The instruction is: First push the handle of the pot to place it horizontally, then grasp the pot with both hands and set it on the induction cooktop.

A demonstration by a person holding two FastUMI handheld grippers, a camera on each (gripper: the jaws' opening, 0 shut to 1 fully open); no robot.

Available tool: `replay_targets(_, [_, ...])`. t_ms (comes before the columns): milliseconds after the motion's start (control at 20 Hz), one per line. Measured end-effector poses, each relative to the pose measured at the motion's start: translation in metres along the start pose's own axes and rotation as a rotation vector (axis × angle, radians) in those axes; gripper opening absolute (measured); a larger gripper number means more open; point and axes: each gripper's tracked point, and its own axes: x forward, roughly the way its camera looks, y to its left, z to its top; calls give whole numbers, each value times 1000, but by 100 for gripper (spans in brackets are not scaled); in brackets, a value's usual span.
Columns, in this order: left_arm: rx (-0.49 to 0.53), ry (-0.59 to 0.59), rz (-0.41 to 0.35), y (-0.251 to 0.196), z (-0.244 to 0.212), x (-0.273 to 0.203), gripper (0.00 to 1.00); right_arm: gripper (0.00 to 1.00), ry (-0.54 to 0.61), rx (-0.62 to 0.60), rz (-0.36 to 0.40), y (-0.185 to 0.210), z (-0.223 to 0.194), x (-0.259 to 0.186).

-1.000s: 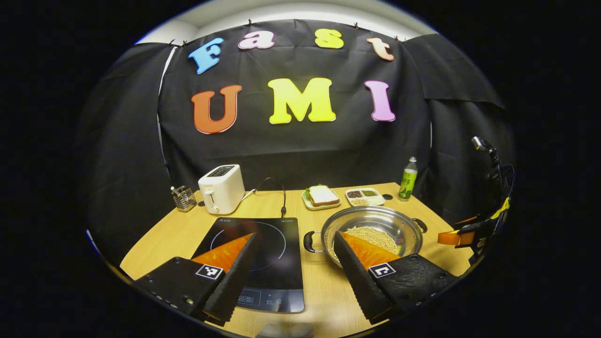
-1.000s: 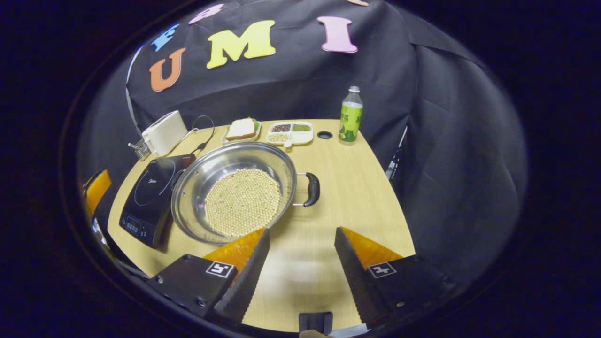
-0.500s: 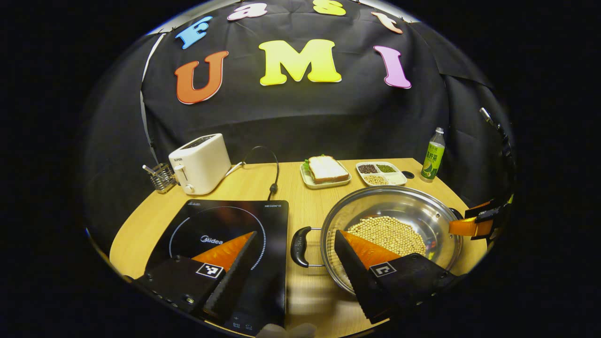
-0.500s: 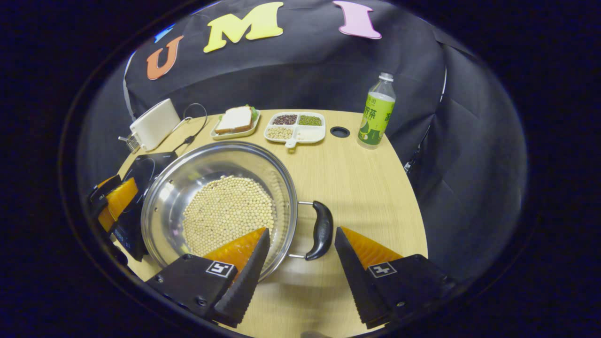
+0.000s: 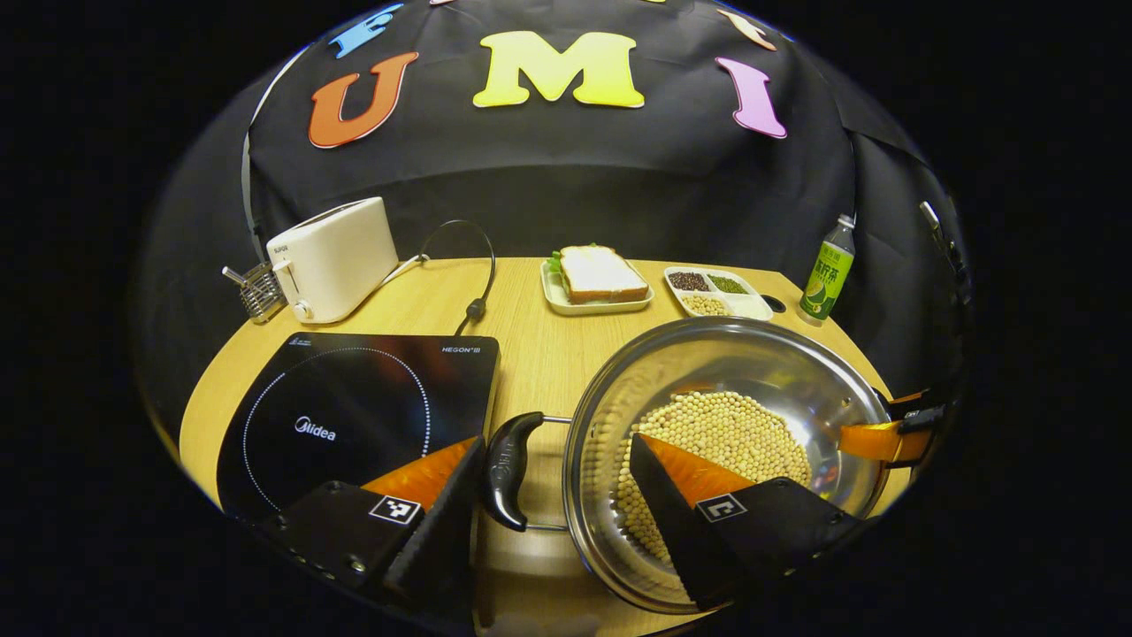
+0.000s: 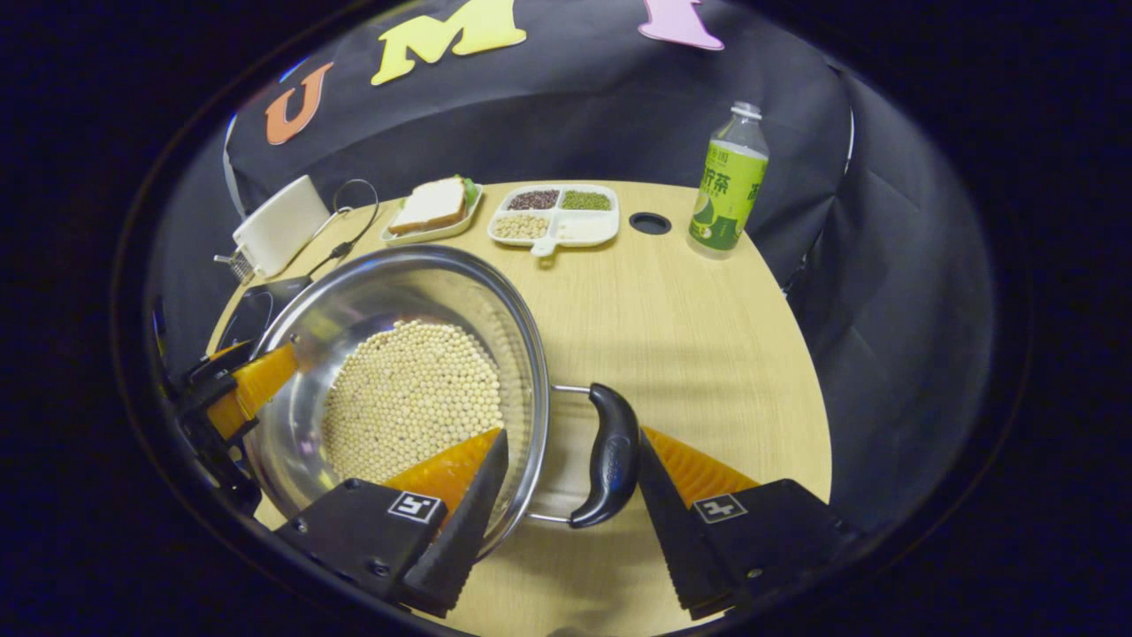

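Steel pot (image 5: 761, 380) full of pale beans (image 5: 725, 433) seen on wooden table (image 5: 531, 354), just to the right of black induction cooktop (image 5: 354, 416) and not on it. Left gripper (image 5: 553, 504) held spread wide, with left black handle (image 5: 506, 469) in the gap close to the left finger and the right finger over the bowl; cannot tell any touching. Right gripper (image 6: 566, 495) also spread wide around right black handle (image 6: 608, 456), close beside its right finger, its left finger over the rim and beans.
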Motion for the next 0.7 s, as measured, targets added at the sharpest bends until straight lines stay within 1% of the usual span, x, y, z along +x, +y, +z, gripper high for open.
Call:
replay_targets(200, [20, 6, 21, 1, 2, 4, 96, 89, 17, -10, -1, 1, 1, 8])
replay_targets(250, [24, 14, 32, 3, 1, 4, 94, 85, 19, -12, -8, 0, 0, 9])
replay_targets(300, [20, 19, 37, 4, 0, 3, 93, 80, 18, -14, -16, -3, 1, 8])
replay_targets(350, [14, 22, 33, 3, 0, 4, 90, 72, 19, -2, -11, -3, 2, 7])
replay_targets(400, [11, 34, 36, 4, -2, 5, 99, 75, 20, 12, -5, -3, 1, 8])
replay_targets(450, [19, 47, 36, 3, -3, 4, 86, 72, 28, 18, -4, -3, -1, 8])
replay_targets(550, [45, 64, 63, 8, -6, 5, 84, 70, 41, 22, -12, -3, -1, 8])
replay_targets(600, [53, 64, 66, 8, -4, 6, 76, 69, 52, 21, -12, -3, -3, 8])
replay_targets(650, [53, 78, 76, 9, -6, 5, 74, 67, 61, 25, -11, -3, -3, 7])
replay_targets(700, [43, 97, 75, 10, -9, 7, 74, 67, 70, 35, -10, -4, -1, 4])
